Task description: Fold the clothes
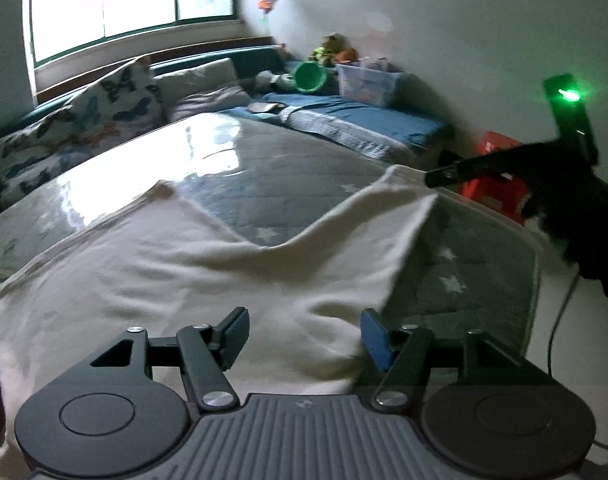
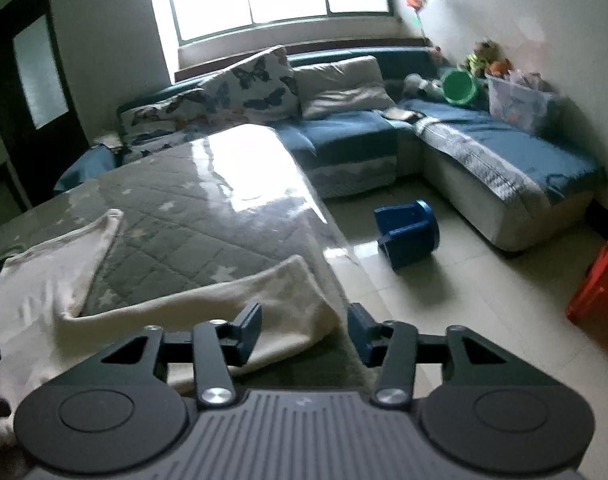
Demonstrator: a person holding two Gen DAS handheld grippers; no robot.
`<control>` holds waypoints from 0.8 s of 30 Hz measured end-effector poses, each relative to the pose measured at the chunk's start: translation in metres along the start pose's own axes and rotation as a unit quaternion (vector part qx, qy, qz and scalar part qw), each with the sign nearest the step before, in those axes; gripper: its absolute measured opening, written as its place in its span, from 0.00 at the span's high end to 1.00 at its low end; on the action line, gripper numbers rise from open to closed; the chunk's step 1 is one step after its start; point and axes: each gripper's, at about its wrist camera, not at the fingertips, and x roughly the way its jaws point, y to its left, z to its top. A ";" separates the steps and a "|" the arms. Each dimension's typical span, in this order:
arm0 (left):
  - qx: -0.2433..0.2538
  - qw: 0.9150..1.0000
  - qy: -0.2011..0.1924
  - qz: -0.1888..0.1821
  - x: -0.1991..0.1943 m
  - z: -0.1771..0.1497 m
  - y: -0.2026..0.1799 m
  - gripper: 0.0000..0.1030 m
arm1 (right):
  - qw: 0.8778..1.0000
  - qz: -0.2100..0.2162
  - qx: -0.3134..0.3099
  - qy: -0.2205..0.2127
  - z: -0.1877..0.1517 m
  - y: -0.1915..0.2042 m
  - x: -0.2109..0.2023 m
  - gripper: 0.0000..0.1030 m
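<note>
1. Left wrist view: cream trousers (image 1: 175, 264) lie spread on the quilted star-print table cover (image 1: 287, 168), legs pointing away.
2. Left gripper (image 1: 304, 338): spread, above the waist end, gripping nothing.
3. Right gripper (image 2: 304, 330): spread, just beside the right leg's cuff (image 2: 299, 300); pinch both fabric layers squarely before folding.
4. Hidden: waistband, behind the gripper bodies.

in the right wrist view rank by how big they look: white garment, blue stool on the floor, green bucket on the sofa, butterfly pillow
1. white garment, though it lies nearest the camera
2. butterfly pillow
3. blue stool
4. green bucket, farthest away, so its true size is unsure
</note>
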 end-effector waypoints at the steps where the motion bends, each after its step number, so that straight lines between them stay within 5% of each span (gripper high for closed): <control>1: -0.007 1.000 0.001 0.005 0.000 -0.001 0.003 0.33 | 1.000 0.003 -0.007 -0.004 0.000 0.005 -0.002 0.42; 16: -0.074 0.995 0.030 0.057 0.006 -0.017 0.035 0.14 | 0.987 0.095 -0.125 0.018 -0.018 0.095 0.028 0.36; 24: -0.097 0.993 0.044 0.060 0.014 -0.024 0.042 0.03 | 0.982 0.098 -0.162 0.010 -0.031 0.105 0.034 0.19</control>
